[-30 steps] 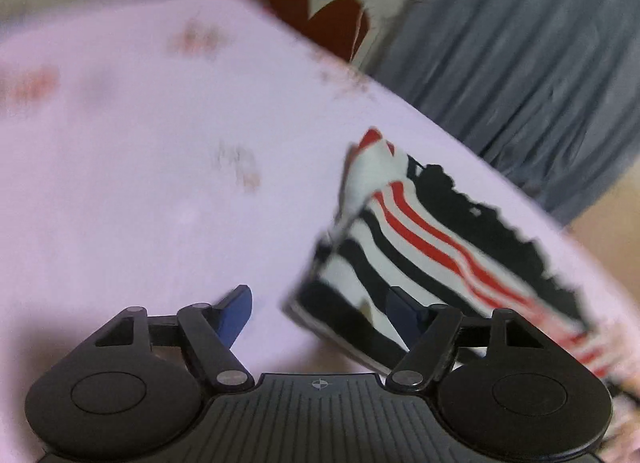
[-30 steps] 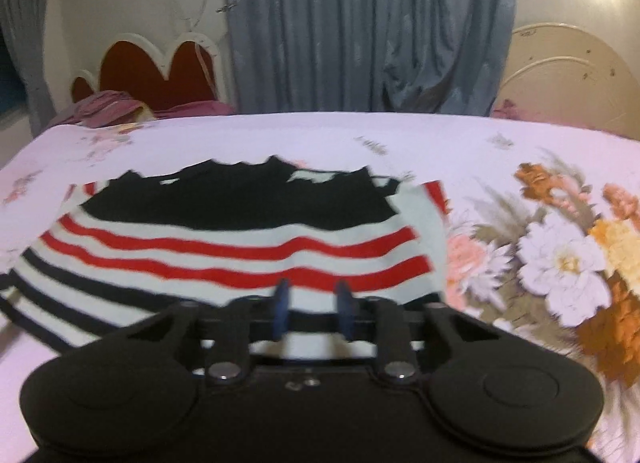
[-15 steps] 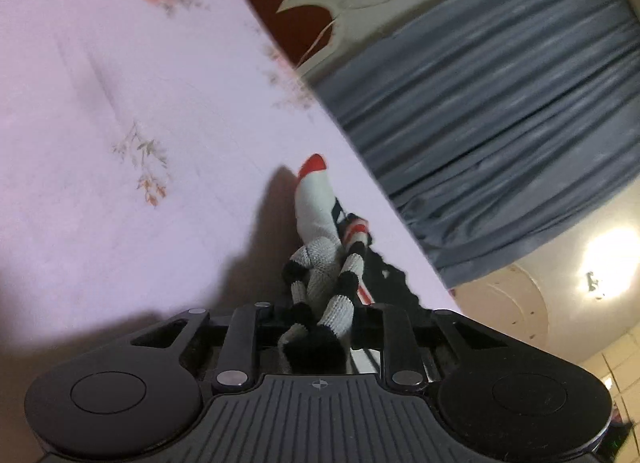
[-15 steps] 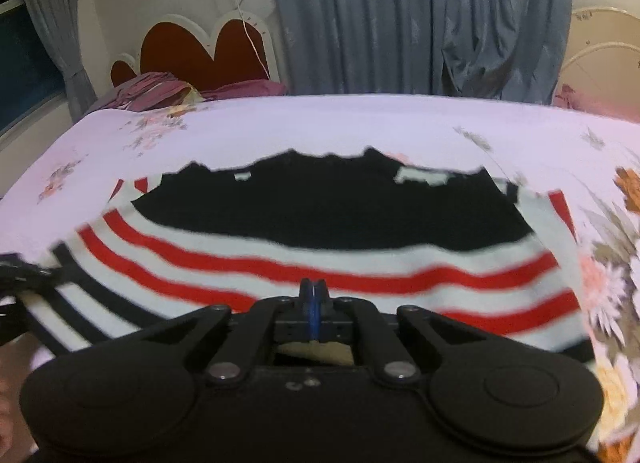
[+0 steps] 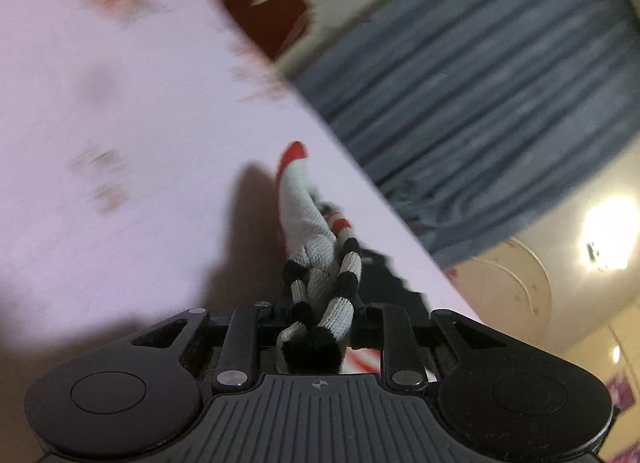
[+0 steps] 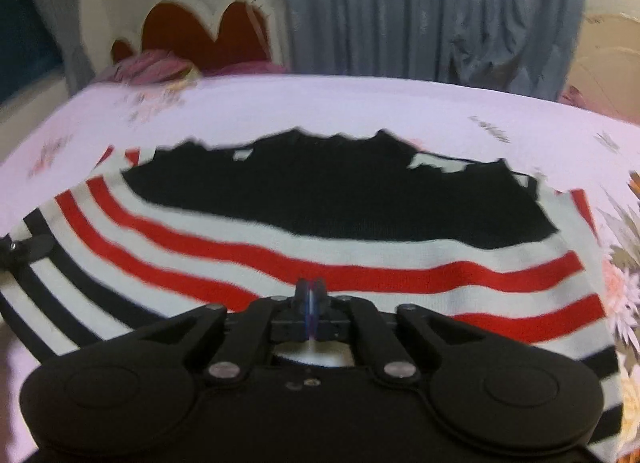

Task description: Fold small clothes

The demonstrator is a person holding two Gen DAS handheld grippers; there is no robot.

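A small knitted sweater (image 6: 360, 259) with a black top and red, black and white stripes lies spread on the pink bedsheet (image 6: 360, 107). My right gripper (image 6: 310, 303) is shut on its near striped hem. My left gripper (image 5: 316, 327) is shut on a bunched striped edge of the sweater (image 5: 316, 263), lifted off the sheet (image 5: 120, 143). The left gripper also shows at the left edge of the right wrist view (image 6: 24, 251), at the sweater's left side.
A red scalloped headboard (image 6: 200, 35) and a pile of pink bedding (image 6: 152, 67) stand at the far end. Grey curtains (image 6: 432, 11) hang behind. The sheet has large flower prints (image 6: 624, 283) at the right. A lamp (image 5: 608, 231) glows on the wall.
Both grippers closed on the sweater's edge: the left from open to shut on the bunched hem, the right from nearly shut to shut. Both have lifted slightly with the fabric.
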